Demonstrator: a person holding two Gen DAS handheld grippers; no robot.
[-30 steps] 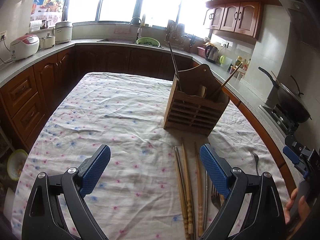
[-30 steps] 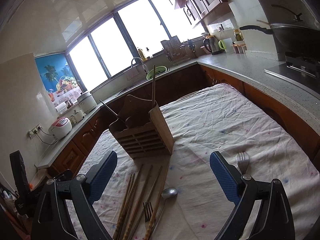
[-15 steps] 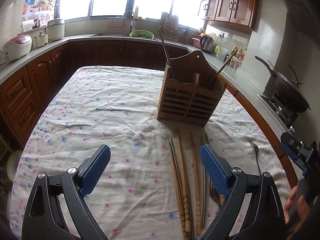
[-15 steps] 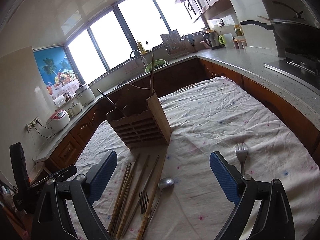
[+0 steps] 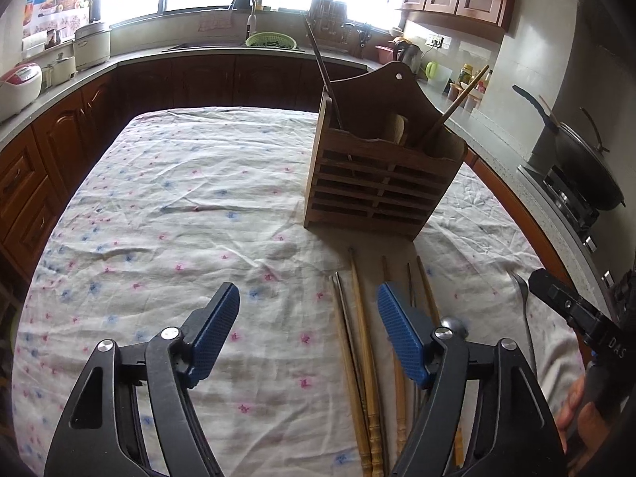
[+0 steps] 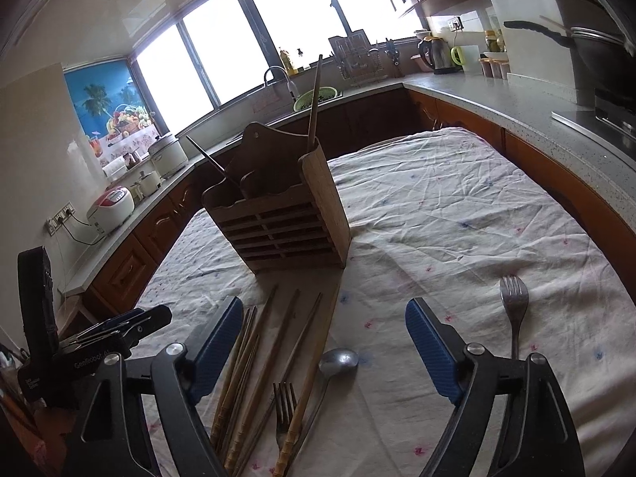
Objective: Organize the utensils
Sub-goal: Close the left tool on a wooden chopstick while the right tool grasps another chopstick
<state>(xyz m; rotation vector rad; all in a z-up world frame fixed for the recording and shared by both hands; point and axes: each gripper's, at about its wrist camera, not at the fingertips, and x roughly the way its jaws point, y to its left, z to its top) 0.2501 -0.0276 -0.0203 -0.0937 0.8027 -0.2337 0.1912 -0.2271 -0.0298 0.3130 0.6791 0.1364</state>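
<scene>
While both jaws are closing on nothing, the chopsticks [image 5: 359, 342] lie lengthwise between the left gripper [image 5: 308, 334] fingers, nearer than the right gripper [image 6: 324, 348].

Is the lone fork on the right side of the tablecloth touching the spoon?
No: in the right wrist view the lone fork lies by itself, with bare tablecloth between it and the spoon.

Bright windows [image 6: 302, 28] above dark wooden cabinets [image 5: 167, 83] and grey countertop [image 6: 528, 107].
</scene>
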